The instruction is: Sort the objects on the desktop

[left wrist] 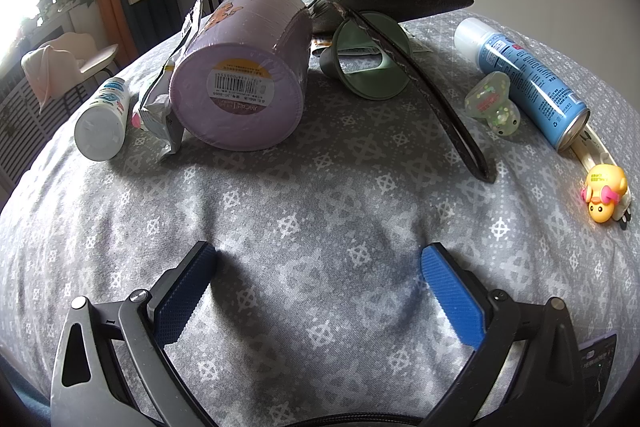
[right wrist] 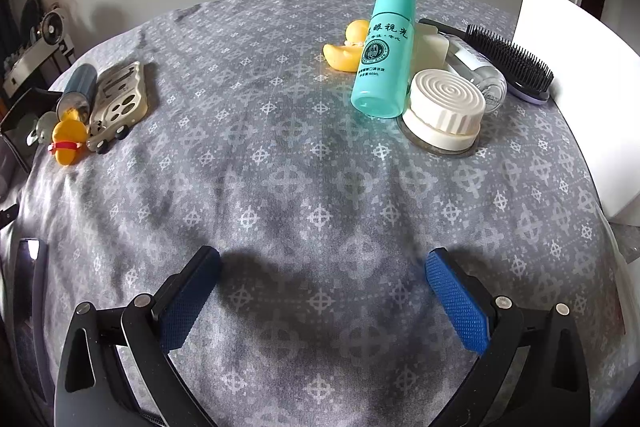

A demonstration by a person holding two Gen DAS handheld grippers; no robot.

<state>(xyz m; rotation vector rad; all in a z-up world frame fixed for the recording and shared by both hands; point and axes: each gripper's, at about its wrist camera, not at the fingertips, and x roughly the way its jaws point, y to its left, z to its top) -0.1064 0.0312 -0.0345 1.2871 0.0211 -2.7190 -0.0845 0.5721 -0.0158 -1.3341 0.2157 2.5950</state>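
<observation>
On the grey patterned cloth (left wrist: 320, 195) covering the bench, the sortable objects are catalogued in two groups.

Left wrist view: a lilac cylindrical paper-cup stack (left wrist: 244, 67) is laid on its side, barcode end facing the camera. A crumpled silver foil packet (left wrist: 160, 107) is leaned against its left side, and a small white plastic bottle (left wrist: 104, 119) is laid just beyond that. A dark brown leather pouch (left wrist: 400, 1) is set behind, its strap draped across a sage-green round stand (left wrist: 372, 67). To the right, a blue aerosol can (left wrist: 528, 79) is laid flat, with a clear glittery clip (left wrist: 492, 103) just beside it and a yellow duck toy (left wrist: 604, 197) near its base.

Right wrist view: a teal plastic bottle (right wrist: 384, 51) is laid against a yellow rubber duck (right wrist: 346, 47), beside a white ribbed round jar (right wrist: 444, 111), a clear glass bottle (right wrist: 480, 71) and a black bristle hairbrush (right wrist: 508, 61). A cream phone case (right wrist: 120, 99) is placed far left.

Left tool (left wrist: 318, 259): jaws spread wide, nothing between. Right tool (right wrist: 322, 263): jaws spread wide, nothing between.
</observation>
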